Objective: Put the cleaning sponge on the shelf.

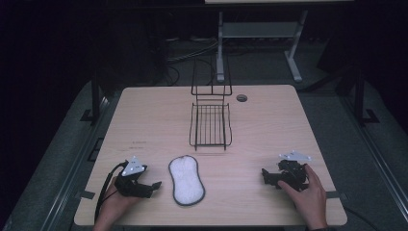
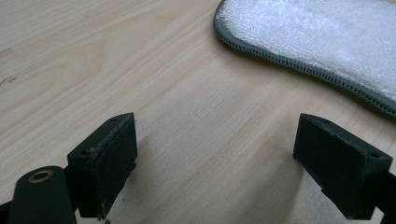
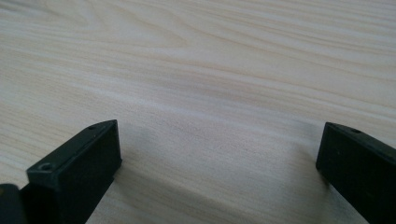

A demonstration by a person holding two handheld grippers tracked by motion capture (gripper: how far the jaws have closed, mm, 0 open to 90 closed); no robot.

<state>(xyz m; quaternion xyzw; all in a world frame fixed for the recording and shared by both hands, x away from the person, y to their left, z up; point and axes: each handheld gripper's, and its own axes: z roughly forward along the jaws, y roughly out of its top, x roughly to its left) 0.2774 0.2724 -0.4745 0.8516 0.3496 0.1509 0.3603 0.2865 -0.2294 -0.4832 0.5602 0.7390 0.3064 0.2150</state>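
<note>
The left gripper point(image 1: 149, 186) rests low at the table's point(image 1: 269, 120) near left, jaws spread wide and empty, hand point(image 1: 115, 204) behind it. Just right lies the white grey-edged pad point(image 1: 186, 179), untouched. At near right, the right gripper point(image 1: 267, 177) gapes wide, empty, hand point(image 1: 308, 195) gripping it.
</note>
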